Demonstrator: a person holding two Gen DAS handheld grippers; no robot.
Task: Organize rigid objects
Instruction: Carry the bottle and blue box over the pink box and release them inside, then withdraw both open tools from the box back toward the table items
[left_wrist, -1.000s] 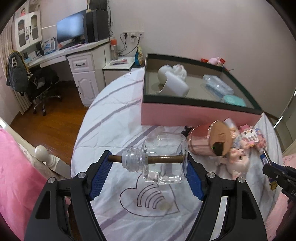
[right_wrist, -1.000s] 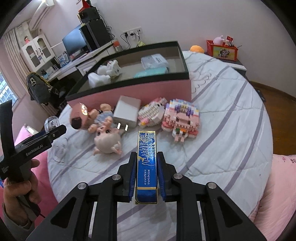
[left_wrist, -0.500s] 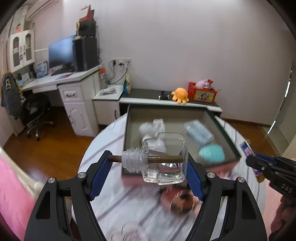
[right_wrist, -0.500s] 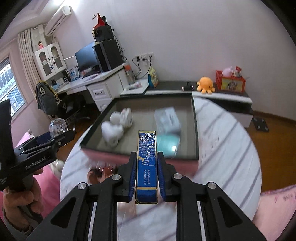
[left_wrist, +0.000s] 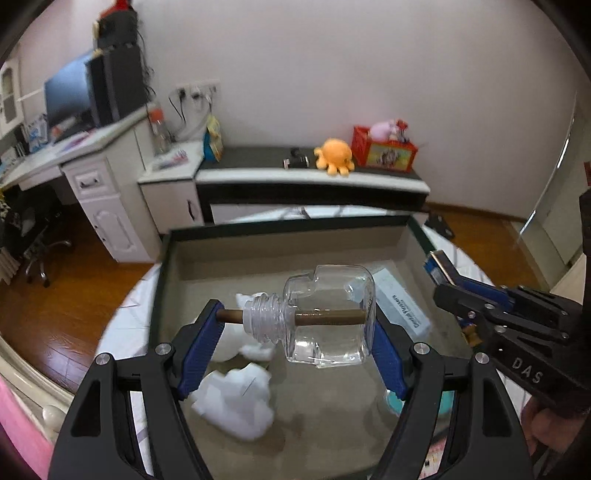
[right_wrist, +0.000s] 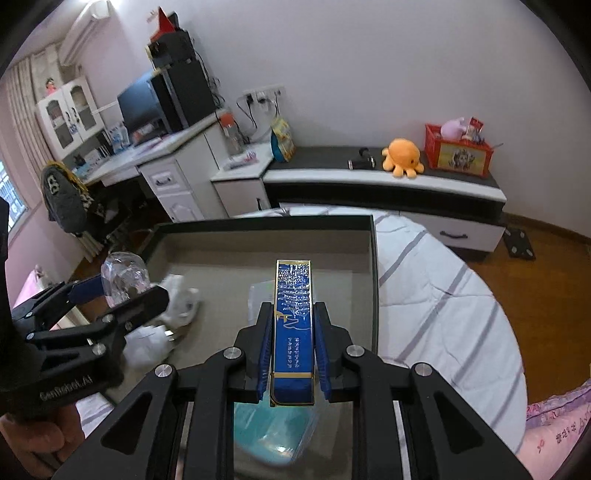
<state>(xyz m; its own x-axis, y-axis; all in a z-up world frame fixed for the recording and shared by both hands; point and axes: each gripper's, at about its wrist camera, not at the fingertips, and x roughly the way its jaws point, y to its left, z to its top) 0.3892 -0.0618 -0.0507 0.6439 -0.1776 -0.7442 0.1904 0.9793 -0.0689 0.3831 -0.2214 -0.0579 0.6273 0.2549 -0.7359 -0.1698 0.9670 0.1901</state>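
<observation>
Bedroom, open box (left_wrist: 168, 258) below, left gripper (left_wrist: 295, 345) jaws pinching glass bottle (left_wrist: 325, 317), right gripper (right_wrist: 291, 354) jaws pinching blue case (right_wrist: 293, 325).

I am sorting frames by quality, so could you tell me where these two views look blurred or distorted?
Left wrist view: the white items in the box smear, while the glass bottle in the left tongs stays sharp. Right wrist view: the teal item is blurred and the blue box crisp. Both views bend at the edges.
</observation>
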